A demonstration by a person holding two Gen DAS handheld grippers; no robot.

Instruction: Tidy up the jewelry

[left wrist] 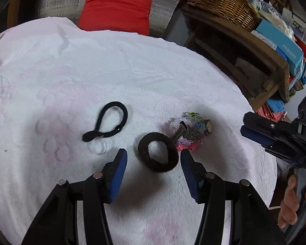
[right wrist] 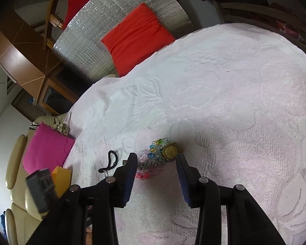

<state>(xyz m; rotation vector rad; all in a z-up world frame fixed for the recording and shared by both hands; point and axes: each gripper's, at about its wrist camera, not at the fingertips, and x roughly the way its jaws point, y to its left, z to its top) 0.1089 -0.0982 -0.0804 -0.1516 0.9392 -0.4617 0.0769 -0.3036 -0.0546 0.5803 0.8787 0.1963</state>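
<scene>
A thick brown hair tie [left wrist: 163, 167] lies flat on the white towel [left wrist: 132, 71], between the fingers of my left gripper [left wrist: 153, 153]. That gripper is open, and its pads stand apart from the tie. To the left lies a thin black hair tie [left wrist: 110, 120] beside a small clear piece [left wrist: 99, 148]. Just beyond the brown tie sits a pile of beaded bracelets [left wrist: 185, 120] with a gold wristwatch [left wrist: 209, 126]. My right gripper [right wrist: 157, 158] is open just short of the watch [right wrist: 170, 152] and the bracelets [right wrist: 151, 155], holding nothing. It also shows at the right edge of the left wrist view.
The towel's edge drops off close on the right. Beyond it stands a wooden shelf with a wicker basket [left wrist: 224, 2] and a blue box [left wrist: 281, 42]. A red cushion [left wrist: 116, 8] lies behind the towel and a pink cushion [right wrist: 44, 151] to the left.
</scene>
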